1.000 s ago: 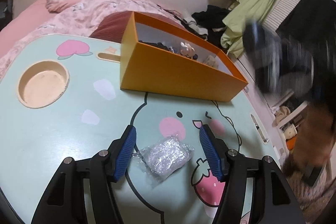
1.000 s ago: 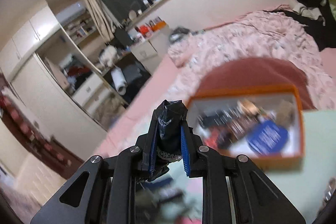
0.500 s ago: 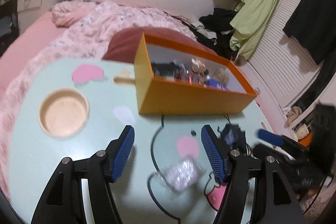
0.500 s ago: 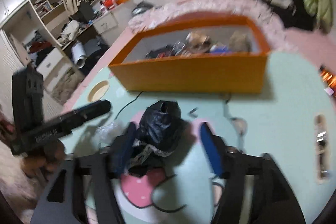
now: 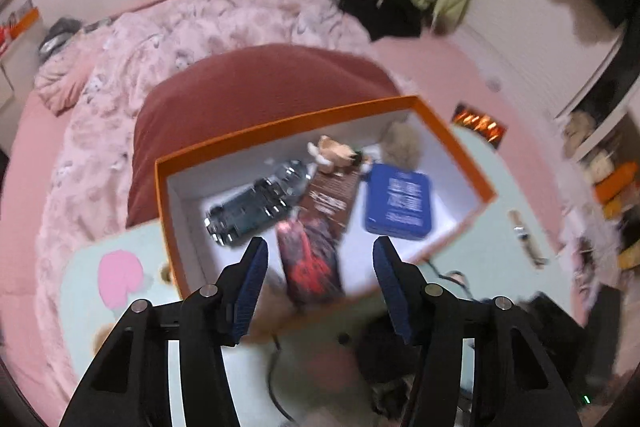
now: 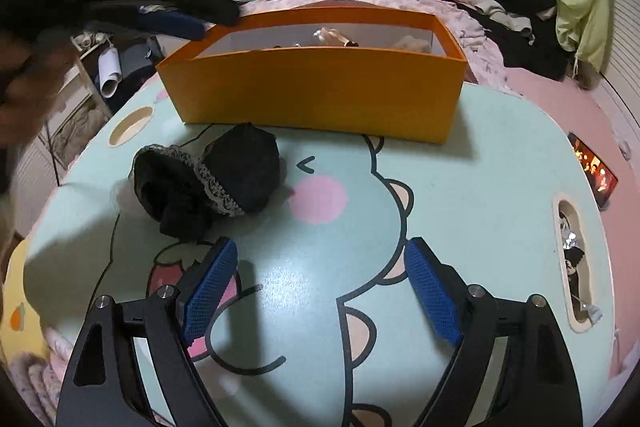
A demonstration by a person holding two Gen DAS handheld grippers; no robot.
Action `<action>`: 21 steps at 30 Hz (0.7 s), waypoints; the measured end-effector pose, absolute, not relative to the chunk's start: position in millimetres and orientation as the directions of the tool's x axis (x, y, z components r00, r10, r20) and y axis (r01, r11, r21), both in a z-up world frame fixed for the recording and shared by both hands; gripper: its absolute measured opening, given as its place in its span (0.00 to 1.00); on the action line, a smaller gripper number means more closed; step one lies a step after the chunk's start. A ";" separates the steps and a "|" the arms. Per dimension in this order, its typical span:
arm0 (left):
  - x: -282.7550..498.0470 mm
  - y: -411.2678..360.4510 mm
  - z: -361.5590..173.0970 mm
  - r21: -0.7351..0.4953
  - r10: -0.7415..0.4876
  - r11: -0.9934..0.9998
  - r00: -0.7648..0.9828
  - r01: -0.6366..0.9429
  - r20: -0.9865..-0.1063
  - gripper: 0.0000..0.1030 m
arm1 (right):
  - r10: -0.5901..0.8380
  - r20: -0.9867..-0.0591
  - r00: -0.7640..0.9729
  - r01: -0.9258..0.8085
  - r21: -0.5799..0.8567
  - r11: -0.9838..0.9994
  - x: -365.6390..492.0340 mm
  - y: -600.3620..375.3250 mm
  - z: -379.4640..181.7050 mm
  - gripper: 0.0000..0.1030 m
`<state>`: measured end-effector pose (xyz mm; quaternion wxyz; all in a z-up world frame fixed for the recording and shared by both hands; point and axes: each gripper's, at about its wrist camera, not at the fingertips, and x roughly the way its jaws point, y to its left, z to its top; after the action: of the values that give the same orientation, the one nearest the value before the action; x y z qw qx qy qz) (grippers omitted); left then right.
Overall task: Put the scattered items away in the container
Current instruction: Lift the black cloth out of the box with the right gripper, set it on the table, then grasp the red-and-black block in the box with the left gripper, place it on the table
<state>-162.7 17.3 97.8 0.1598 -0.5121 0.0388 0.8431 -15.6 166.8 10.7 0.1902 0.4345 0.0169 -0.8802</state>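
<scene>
Both claws are seen spread and empty: the left claw (image 5: 318, 259) is held above the box (image 5: 456, 143), the right claw (image 6: 320, 275) low over the counter (image 6: 460, 187). A black cloth (image 6: 212, 183) is left near the box's front wall. It should be pinched at its bunched middle, then lifted over the rim.

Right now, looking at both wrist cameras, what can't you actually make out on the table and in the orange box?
- Left wrist view: motion blur smears the orange box contents; labels on the blue case are unreadable.
- Left wrist view: the left gripper hides the box's near wall.
- Right wrist view: the box's front wall hides most contents.
- Right wrist view: the black lace-trimmed fabric is bunched up, so what it is stays unclear.
</scene>
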 end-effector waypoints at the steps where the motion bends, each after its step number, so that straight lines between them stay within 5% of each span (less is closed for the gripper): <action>1: -171.8 20.7 92.9 -0.095 0.219 -0.946 -0.393 -0.311 -0.893 0.51 | -0.325 -0.769 -0.550 0.348 0.142 -0.927 -15.4 168.4 11.4 0.83; 4: -185.2 23.9 76.5 -0.069 0.174 -0.950 -0.331 -0.305 -0.928 0.34 | -0.341 -0.762 -0.551 0.336 0.171 -0.926 -15.5 175.7 13.0 0.83; 14: -200.4 18.8 48.9 -0.183 0.253 -0.934 -0.207 -0.307 -0.945 0.37 | -0.360 -0.752 -0.553 0.311 0.215 -0.926 -16.2 180.9 9.2 0.83; 21: -173.9 -20.2 112.8 -0.419 0.509 -0.853 -0.320 -0.313 -0.799 0.37 | -0.358 -0.753 -0.551 0.311 0.213 -0.926 -19.4 181.8 8.9 0.83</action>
<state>-173.9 -20.2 112.8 0.2546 -0.5244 -0.0939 0.8071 -19.4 181.8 8.9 0.1901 0.4338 -0.0272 -0.8803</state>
